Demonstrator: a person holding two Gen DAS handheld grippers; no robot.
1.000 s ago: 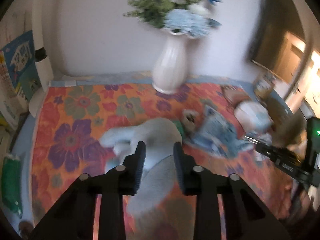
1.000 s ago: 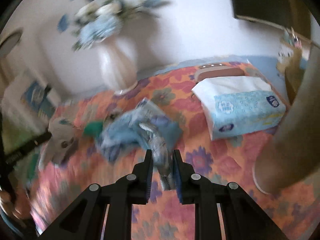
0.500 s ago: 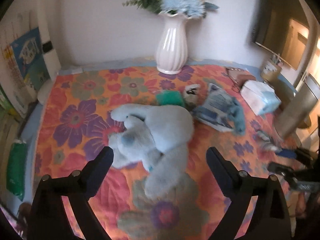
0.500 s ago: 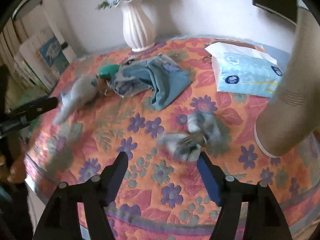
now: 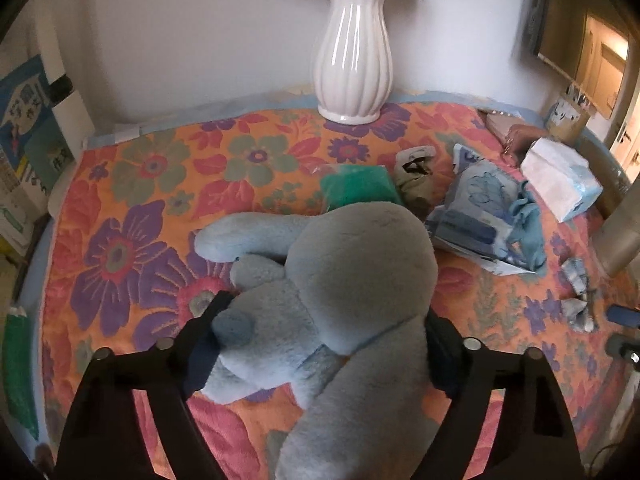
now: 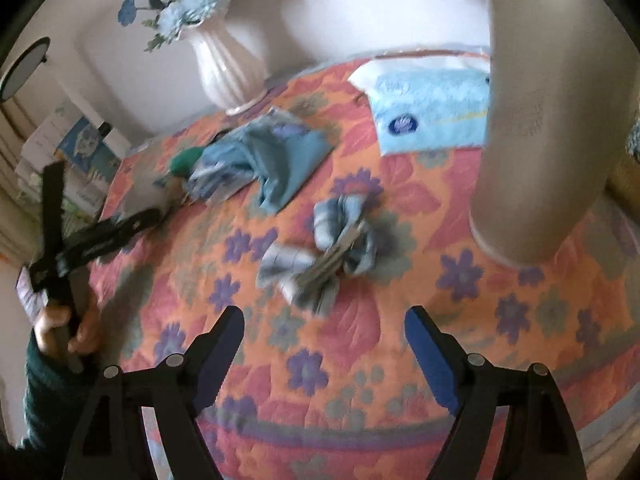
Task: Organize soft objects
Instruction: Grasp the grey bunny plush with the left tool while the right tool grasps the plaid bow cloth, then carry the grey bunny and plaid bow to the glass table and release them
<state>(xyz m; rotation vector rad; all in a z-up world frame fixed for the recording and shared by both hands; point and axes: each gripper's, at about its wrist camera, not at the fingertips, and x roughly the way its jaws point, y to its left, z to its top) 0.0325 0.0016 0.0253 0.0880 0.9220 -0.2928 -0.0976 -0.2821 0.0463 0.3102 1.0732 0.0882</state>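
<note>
In the left wrist view, the left gripper (image 5: 320, 344) is seen set wide astride the blue plush rabbit (image 5: 336, 292), which lies on its side on the flowered tablecloth (image 5: 132, 216). Its jaws have just been closing a little after opening; the plush body is between them, yet whether the pads actually press the fur cannot be told, since the toy bulges over both fingertips. The straddle is judged to be a way of taking the bulky toy by its middle instead of by an ear. Behind it a green bundle (image 5: 358, 188), a small grey-green soft item (image 5: 414, 180) and a crumpled blue cloth with its printed packet (image 5: 488, 224) are left loose near one another. The white vase (image 5: 352, 52) holds blue and white flowers; the tissue pack (image 5: 560, 178) (a soft container) shows white tissue at its top. In the right wrist view, the right gripper (image 6: 324, 340) is held spread with nothing between its jaws, which have just been opening; the striped blue-grey cloth (image 6: 332, 244) lies beyond the fingertips, apart from them, beside a tall beige cylinder (image 6: 544, 112). No basket or bin for the soft things is visible.
</note>
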